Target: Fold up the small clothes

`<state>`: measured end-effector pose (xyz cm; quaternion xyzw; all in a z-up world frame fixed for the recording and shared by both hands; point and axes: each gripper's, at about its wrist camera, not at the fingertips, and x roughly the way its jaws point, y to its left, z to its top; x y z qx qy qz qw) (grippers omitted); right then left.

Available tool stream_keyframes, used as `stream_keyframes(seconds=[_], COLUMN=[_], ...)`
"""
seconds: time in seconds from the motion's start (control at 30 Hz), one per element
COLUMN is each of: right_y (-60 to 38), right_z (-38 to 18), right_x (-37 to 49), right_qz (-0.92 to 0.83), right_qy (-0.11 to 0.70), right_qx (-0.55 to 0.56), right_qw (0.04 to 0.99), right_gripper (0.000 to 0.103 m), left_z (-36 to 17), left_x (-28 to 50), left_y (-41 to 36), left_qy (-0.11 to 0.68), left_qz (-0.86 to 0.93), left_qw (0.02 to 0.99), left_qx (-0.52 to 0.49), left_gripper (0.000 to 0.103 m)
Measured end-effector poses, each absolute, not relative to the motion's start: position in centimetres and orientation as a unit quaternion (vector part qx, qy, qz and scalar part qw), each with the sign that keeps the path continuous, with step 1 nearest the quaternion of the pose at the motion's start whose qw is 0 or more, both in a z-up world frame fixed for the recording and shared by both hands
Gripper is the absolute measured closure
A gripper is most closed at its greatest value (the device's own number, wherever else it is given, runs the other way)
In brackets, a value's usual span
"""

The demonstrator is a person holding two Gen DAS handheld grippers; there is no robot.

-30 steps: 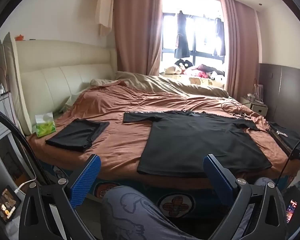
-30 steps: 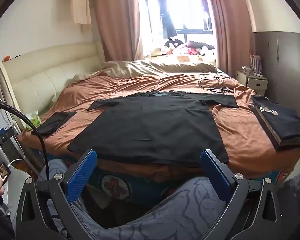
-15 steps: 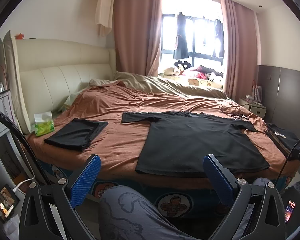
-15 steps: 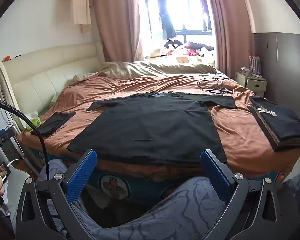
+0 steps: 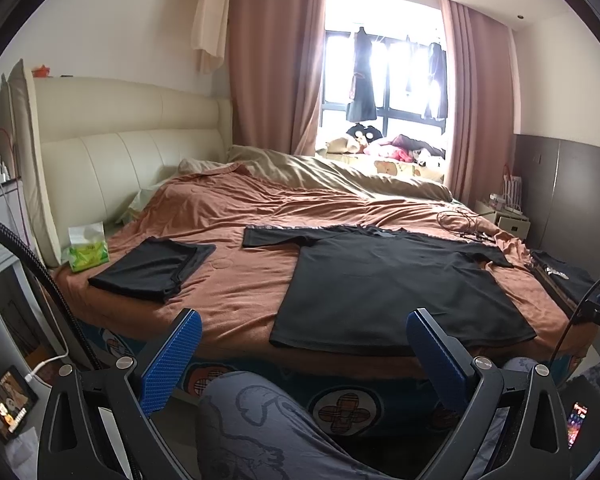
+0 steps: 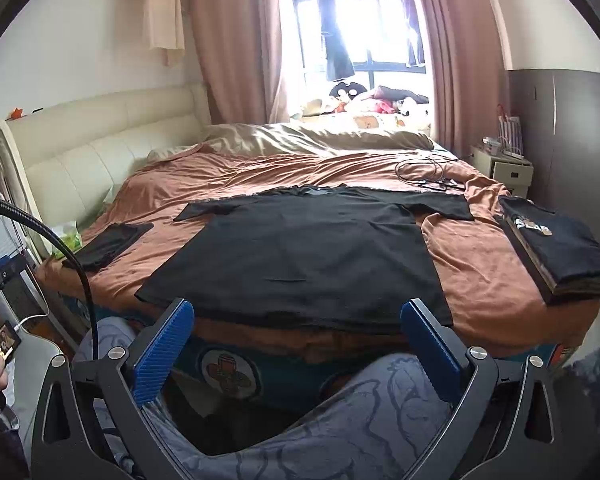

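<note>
A black T-shirt (image 5: pixel 396 280) (image 6: pixel 308 256) lies spread flat, sleeves out, on the brown bedspread (image 5: pixel 236 280) (image 6: pixel 480 280), its hem near the bed's front edge. My left gripper (image 5: pixel 304 320) is open and empty, held back from the bed above a person's knee. My right gripper (image 6: pixel 296 312) is also open and empty, in front of the hem and apart from it. A folded black garment (image 5: pixel 152 268) (image 6: pixel 108 244) rests at the bed's left. A stack of folded dark clothes (image 6: pixel 556 248) (image 5: pixel 560 280) sits at the right edge.
A green tissue pack (image 5: pixel 86 250) lies by the cream headboard (image 5: pixel 120 168). Cables (image 6: pixel 428 172) lie on the far right of the bed. A beige duvet (image 6: pixel 320 140) is bunched under the window. A nightstand (image 6: pixel 504 168) stands at right. The person's patterned trouser legs (image 6: pixel 340 420) fill the foreground.
Both views have tilted or risen slightly, so the bed sits a little lower in frame. The clothes have not moved and both grippers stay open.
</note>
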<state>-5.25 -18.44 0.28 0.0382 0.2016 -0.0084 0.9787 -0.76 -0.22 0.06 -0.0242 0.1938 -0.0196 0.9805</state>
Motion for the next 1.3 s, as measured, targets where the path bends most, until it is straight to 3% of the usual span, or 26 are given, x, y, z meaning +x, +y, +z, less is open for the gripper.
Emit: stream_keyframes(seconds=[1.3], right_y=[-18.2], right_z=[1.2], right_x=[-4.9], right_qz=[-0.001], right_qy=[0.201], right_qx=[0.026], right_qw=[0.979], right_gripper=[0.000], left_z=[0.0], left_x=[-1.2], left_y=[1.2], left_qy=[0.187], left_qz=[-0.014], left_qw=[0.982], left_qx=[-0.037], left_gripper=[0.000])
